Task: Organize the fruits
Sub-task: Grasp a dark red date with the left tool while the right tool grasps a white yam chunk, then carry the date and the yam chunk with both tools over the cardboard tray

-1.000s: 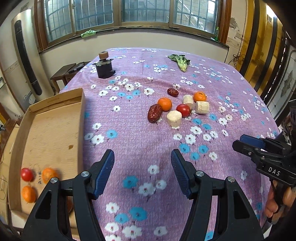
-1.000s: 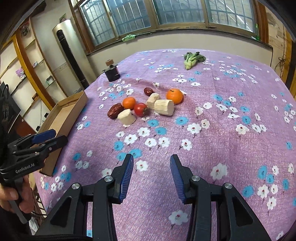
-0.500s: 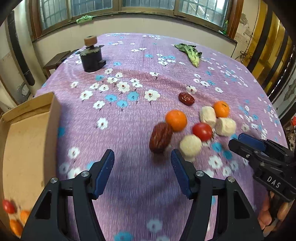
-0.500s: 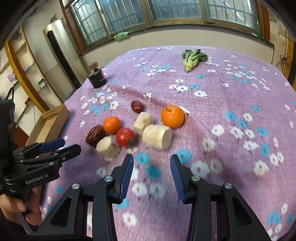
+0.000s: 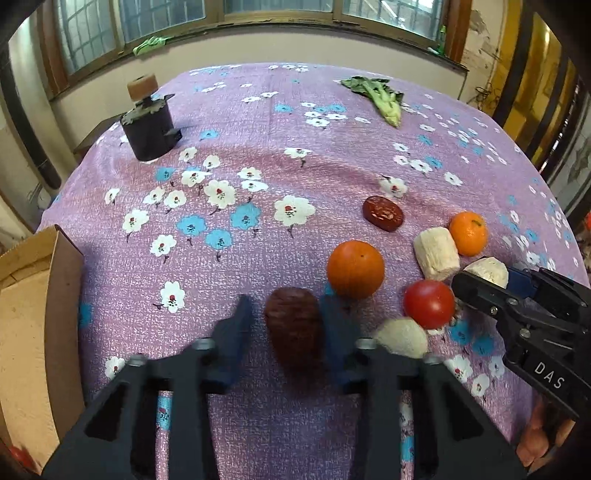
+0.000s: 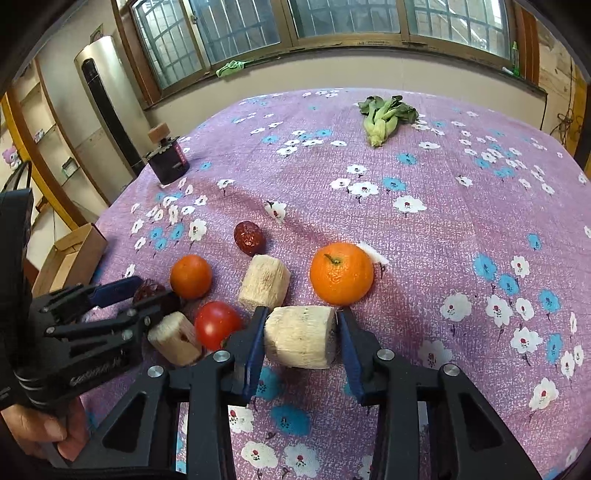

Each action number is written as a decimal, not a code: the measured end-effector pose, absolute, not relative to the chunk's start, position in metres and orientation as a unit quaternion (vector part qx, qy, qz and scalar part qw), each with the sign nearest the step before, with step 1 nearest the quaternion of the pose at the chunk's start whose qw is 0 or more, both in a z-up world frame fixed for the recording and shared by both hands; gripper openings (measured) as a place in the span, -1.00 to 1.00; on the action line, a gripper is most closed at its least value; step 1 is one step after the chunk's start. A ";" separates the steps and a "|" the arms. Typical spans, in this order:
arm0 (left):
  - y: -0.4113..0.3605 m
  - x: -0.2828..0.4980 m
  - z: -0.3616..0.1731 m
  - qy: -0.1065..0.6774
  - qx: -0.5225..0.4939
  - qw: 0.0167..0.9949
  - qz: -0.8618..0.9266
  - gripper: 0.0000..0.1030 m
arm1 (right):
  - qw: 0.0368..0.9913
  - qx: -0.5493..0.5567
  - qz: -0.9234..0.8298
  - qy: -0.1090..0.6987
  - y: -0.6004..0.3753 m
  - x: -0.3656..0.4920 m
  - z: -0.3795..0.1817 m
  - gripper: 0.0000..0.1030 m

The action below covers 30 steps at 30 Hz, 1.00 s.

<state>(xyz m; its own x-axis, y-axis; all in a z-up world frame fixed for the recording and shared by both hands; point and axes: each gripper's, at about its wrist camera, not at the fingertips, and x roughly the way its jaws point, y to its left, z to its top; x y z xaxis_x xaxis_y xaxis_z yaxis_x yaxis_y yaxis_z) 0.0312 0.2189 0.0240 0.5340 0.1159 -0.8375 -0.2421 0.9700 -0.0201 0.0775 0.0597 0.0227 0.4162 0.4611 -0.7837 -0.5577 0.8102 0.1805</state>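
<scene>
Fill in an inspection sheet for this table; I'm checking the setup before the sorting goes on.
Surface: purple floral tablecloth, lightly wrinkled.
Job's things: two oranges, tomato, two dates, three pale cut chunks; cardboard box at table edge.
Clutter: leafy greens, dark corked jar.
Grippers: left gripper closed on large date; right gripper closing around pale chunk, contact unclear.
Cables: nothing seen.
Surroundings: windows, shelves.

You face a table under a purple cloth (image 6: 424,258) printed with white and blue flowers. Behind it, a row of wood-framed windows (image 6: 332,22) with grilles lets in daylight above a pale wall (image 5: 295,48). To your left stand a tall air conditioner (image 6: 107,99) and wooden shelves (image 6: 33,147).
</scene>
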 end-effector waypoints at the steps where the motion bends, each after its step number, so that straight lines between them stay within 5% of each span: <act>1: 0.219 0.030 0.024 0.472 -0.072 0.873 0.099 -0.51 | 0.838 -0.052 0.304 0.449 0.058 0.076 0.023 -0.28; 30: 0.185 -0.112 0.097 0.378 -0.067 0.912 0.145 -0.50 | 0.843 -0.040 0.352 0.405 0.002 -0.069 0.082 -0.28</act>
